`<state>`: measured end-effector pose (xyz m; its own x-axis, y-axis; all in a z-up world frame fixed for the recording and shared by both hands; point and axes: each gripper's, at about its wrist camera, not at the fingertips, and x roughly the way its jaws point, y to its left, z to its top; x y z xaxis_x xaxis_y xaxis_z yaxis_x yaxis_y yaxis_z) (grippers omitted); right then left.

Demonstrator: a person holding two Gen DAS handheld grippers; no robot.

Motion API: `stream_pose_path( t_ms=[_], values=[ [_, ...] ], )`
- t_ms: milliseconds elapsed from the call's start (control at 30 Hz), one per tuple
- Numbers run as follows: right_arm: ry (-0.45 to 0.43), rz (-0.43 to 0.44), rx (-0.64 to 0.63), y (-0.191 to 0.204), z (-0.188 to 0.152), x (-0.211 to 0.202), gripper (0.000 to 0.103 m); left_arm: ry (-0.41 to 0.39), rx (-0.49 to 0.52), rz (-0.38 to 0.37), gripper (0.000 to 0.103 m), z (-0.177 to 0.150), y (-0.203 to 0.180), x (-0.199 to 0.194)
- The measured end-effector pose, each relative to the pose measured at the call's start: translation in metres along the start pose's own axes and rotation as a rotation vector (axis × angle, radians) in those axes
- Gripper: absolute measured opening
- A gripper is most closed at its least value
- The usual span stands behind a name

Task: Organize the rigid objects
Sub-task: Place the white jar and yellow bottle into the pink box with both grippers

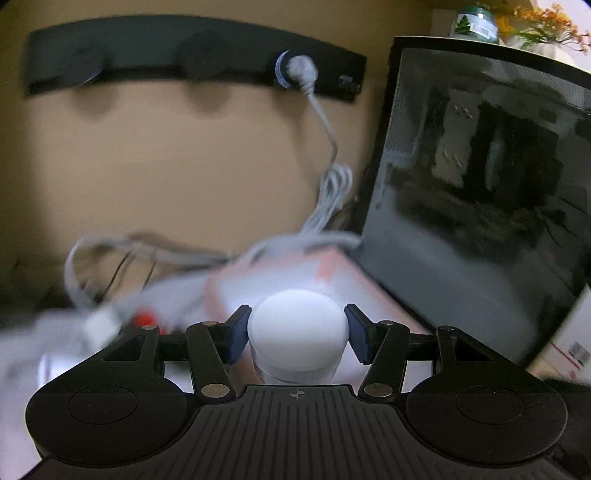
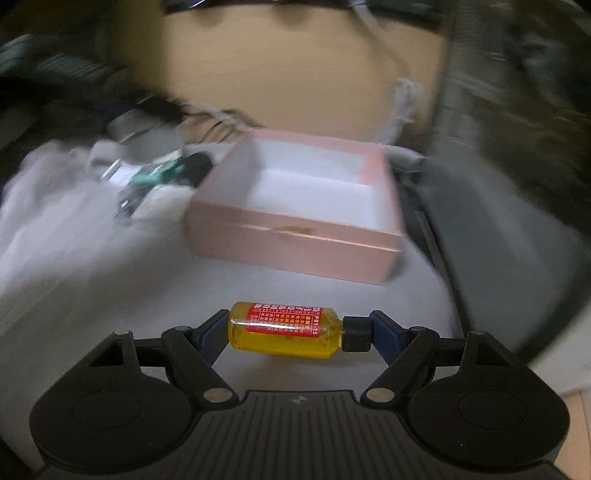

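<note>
Left gripper has its two blue-padded fingers pressed against either side of a white round-topped container, which stands upright between them and is seen from above, lifted in front of a pink box. At the far left of that view the scene is heavily blurred: pale shapes and a small red item cannot be identified. Grey cable loops across behind the box and runs up to a grey plug seated in a black power strip fixed to the beige wall. To the right stands a dark glass-sided case, with a green-labelled jar and orange flowers on top of it.

Right gripper clamps a small bottle of yellow liquid lying on its side, base against the left finger and black cap against the right finger; a red label with pale print wraps its middle. It hangs above a white surface, apart from the pink box. Left of the box lies a blurred clutter of white, green and black things. The box itself is open, its white interior showing nothing inside. Dark case sits to the right.
</note>
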<state>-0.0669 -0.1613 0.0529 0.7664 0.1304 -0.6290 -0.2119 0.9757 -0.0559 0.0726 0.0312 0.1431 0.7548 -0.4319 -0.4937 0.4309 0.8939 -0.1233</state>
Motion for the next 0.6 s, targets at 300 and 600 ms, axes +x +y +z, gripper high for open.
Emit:
stream_pose_path(
  t_ms=[300,600],
  values=[
    [0.010,-0.126,0.100,-0.029,-0.019,-0.023,0.080,0.051,-0.151,0.049,0.058,0.023,0.001,0.124],
    [0.068,-0.159,0.102,-0.036,-0.033,-0.030,0.080,0.014,-0.226,0.067,0.058,0.011,0.027,0.105]
  ],
)
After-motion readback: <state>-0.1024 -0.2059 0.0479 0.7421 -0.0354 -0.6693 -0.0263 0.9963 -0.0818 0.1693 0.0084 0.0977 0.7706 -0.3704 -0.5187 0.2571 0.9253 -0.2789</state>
